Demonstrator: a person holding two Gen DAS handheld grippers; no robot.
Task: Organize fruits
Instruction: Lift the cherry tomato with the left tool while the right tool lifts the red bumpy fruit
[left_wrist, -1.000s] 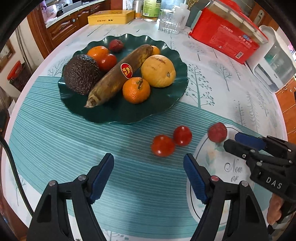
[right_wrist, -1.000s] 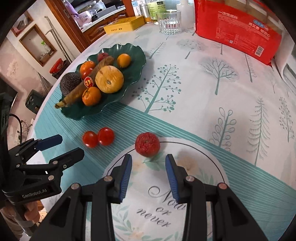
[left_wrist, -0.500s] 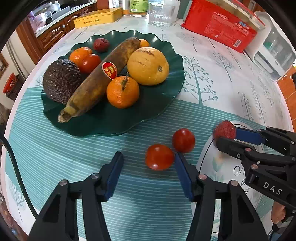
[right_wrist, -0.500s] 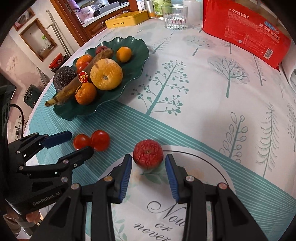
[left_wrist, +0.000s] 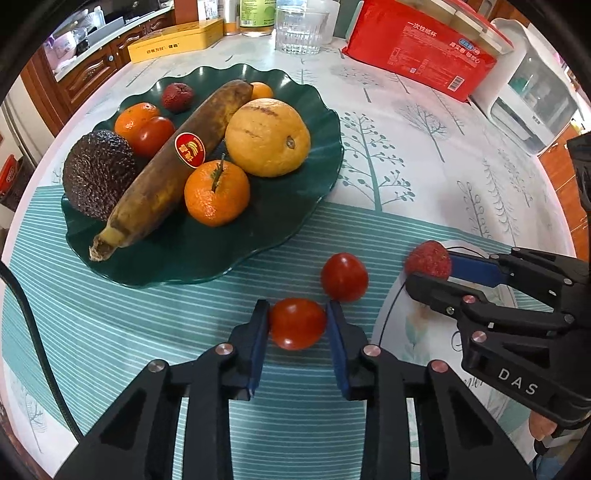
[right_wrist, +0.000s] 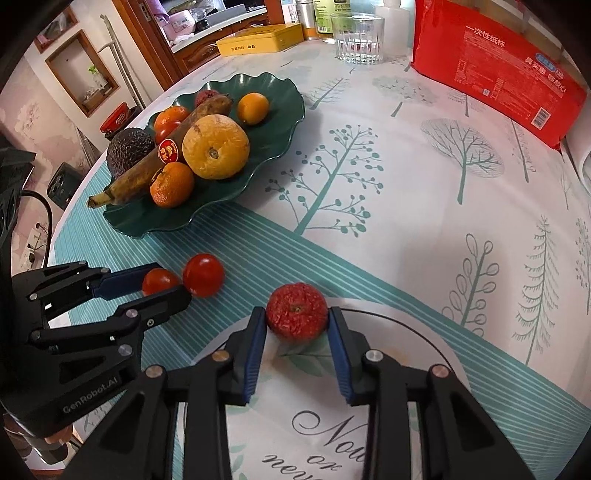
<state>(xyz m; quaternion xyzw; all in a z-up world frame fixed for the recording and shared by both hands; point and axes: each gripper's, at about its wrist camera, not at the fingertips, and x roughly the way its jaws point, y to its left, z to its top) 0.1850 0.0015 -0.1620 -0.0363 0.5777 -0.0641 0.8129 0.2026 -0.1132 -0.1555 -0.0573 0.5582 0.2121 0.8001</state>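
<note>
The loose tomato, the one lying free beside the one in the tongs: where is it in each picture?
Left wrist view: the loose tomato lies right of centre, just beyond the left tongs.
Right wrist view: the same tomato lies at lower left, beside the left tongs.
Shared landmark: the green plate of fruit, farther back on the table.

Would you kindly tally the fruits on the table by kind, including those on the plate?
Tomatoes: 3
Wrinkled red fruits: 2
Mandarins: 2
Small orange fruit: 1
Large yellow-orange citrus: 1
Banana: 1
Avocado: 1
Total: 11
</note>
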